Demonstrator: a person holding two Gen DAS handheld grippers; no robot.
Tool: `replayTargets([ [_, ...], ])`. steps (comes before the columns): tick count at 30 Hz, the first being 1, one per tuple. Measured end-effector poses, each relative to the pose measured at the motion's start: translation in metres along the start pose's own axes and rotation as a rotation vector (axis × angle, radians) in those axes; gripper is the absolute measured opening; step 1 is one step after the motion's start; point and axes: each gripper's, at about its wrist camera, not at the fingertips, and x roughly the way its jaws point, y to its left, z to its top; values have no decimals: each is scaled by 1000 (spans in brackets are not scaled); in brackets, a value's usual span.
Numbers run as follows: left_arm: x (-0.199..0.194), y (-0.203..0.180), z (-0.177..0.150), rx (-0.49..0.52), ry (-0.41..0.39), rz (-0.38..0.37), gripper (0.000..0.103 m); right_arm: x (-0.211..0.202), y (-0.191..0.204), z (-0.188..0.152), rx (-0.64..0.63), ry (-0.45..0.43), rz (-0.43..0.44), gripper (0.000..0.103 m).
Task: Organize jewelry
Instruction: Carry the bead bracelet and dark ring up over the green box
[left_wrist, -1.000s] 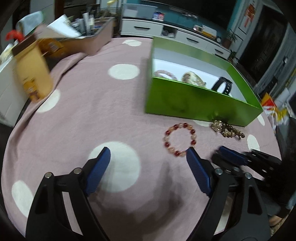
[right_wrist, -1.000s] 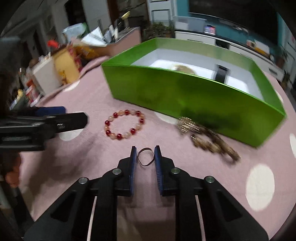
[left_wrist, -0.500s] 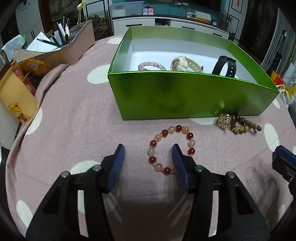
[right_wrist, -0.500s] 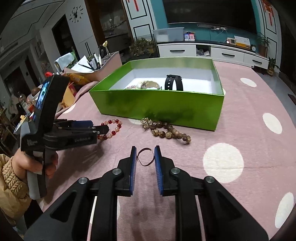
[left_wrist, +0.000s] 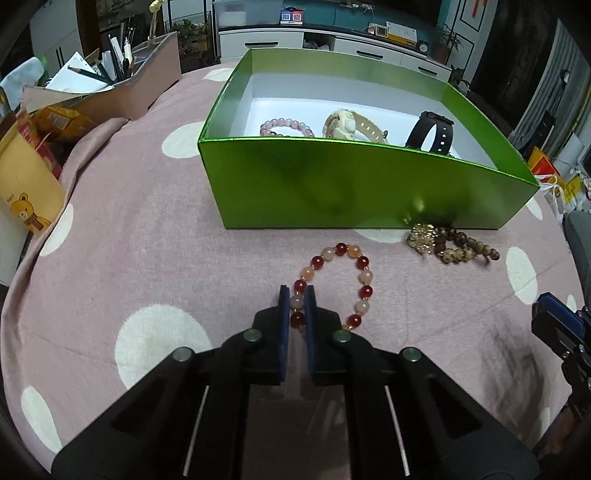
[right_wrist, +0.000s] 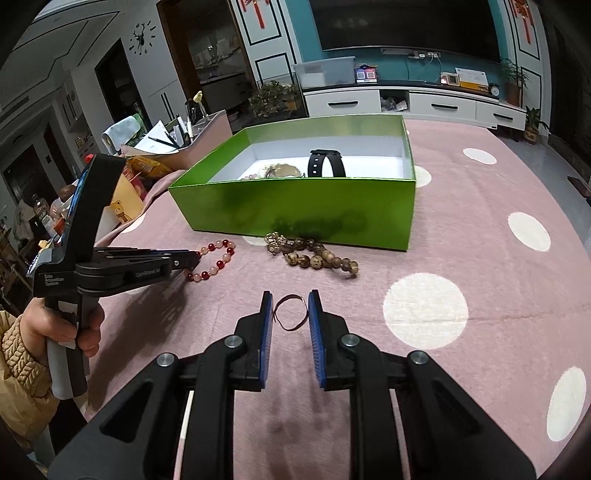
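Covering the desk (right_wrist: 480, 206), we see a pink cloth with white dots (left_wrist: 147, 229). On it stands the green box (left_wrist: 332, 184), holding a pink bead bracelet (left_wrist: 286, 125), a cream watch (left_wrist: 347, 125) and a black watch (left_wrist: 432, 131). Just in front of the box lies a brown bead string (left_wrist: 450, 247), touching its wall or nearly so. Beside that lies the red-and-peach bracelet (left_wrist: 334, 290); our left hand-held gripper (left_wrist: 296, 295) is clenched on its near-left beads. Our right hand-held gripper (right_wrist: 290, 299) is closed on a thin ring (right_wrist: 290, 312), its blue pads (right_wrist: 266, 325) touching the ring on either side, above the cloth.
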Motion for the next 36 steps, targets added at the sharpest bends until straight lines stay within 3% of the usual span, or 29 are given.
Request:
replayTargets([
  [36,-96,-15,5,-3,-161,-90,7,-41,1,-6,20,-75,17,19],
])
